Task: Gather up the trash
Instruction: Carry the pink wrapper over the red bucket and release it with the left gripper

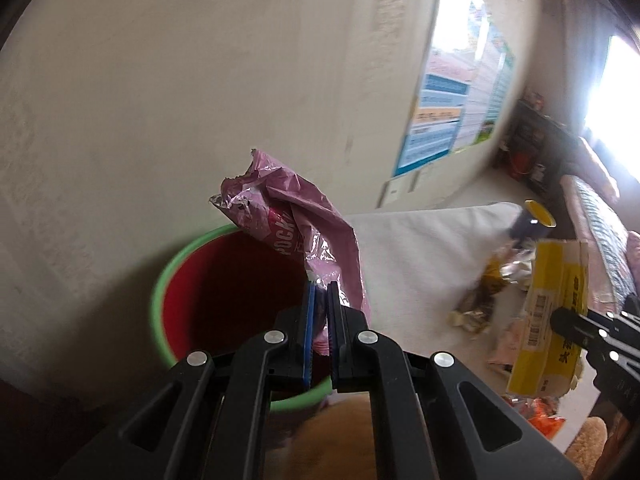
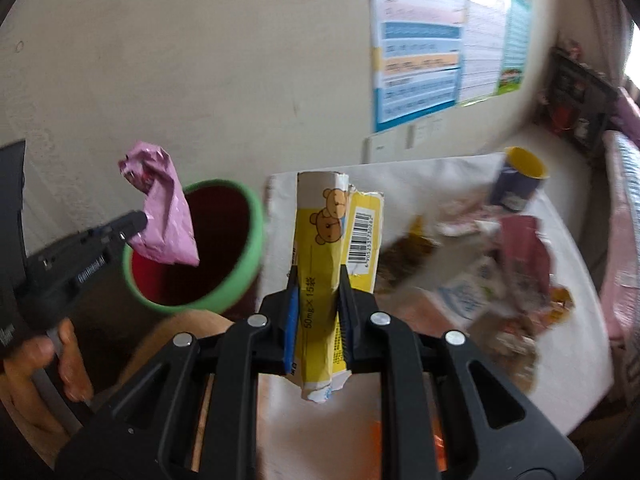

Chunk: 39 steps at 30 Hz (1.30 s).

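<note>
A white-covered desk [image 2: 460, 360] strewn with wrappers filled the right of the frame below a wall poster [image 2: 436, 44], while the left gripper [image 1: 319, 294] pinched a pink wrapper [image 1: 296, 224] over the green-rimmed bin [image 2: 192, 248] at centre-left and the right gripper [image 2: 320, 284] clamped a yellow box [image 2: 336, 240].

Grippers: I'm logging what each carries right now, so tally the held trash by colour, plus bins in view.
Pink wrapper, in left gripper: 1
Yellow box, in right gripper: 1
Green-rimmed bin: 1
Total: 3
</note>
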Available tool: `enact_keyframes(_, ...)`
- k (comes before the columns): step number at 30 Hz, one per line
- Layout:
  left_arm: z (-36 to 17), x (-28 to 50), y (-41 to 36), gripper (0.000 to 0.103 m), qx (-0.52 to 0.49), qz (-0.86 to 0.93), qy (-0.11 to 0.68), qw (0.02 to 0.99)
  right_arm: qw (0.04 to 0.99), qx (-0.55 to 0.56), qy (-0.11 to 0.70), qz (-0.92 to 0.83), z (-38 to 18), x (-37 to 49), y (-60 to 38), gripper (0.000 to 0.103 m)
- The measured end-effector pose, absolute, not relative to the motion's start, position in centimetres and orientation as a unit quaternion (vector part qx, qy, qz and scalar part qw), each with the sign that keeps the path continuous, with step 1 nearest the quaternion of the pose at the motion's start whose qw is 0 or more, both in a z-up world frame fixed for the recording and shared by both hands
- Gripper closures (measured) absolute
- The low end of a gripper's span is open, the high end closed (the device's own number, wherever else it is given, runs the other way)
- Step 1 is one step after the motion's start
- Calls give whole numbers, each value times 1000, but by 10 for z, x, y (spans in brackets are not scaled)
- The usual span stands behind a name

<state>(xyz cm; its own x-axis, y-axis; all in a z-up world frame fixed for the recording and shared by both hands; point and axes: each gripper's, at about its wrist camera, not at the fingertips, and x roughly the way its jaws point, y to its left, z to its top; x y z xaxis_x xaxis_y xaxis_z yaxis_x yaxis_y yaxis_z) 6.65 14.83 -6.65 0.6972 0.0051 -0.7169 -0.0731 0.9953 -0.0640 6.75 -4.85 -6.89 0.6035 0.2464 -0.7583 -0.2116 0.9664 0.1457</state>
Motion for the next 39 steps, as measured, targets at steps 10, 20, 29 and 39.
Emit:
enact_keyframes(10, -89, 70, 200, 99, -71, 70, 413, 905, 875, 29, 440, 199, -87, 109, 24, 85)
enact_keyframes(20, -115, 86, 220, 99, -97, 76, 439, 890, 867, 21, 446, 222, -100, 142, 56, 85)
enact_keyframes(29, -124, 94, 218, 64, -93, 76, 445, 888, 871, 11, 436, 227, -100, 143, 65, 65)
enact_keyframes(39, -102, 90, 198, 62, -82, 66, 430, 897, 884, 23, 417, 211, -83, 115, 34, 53)
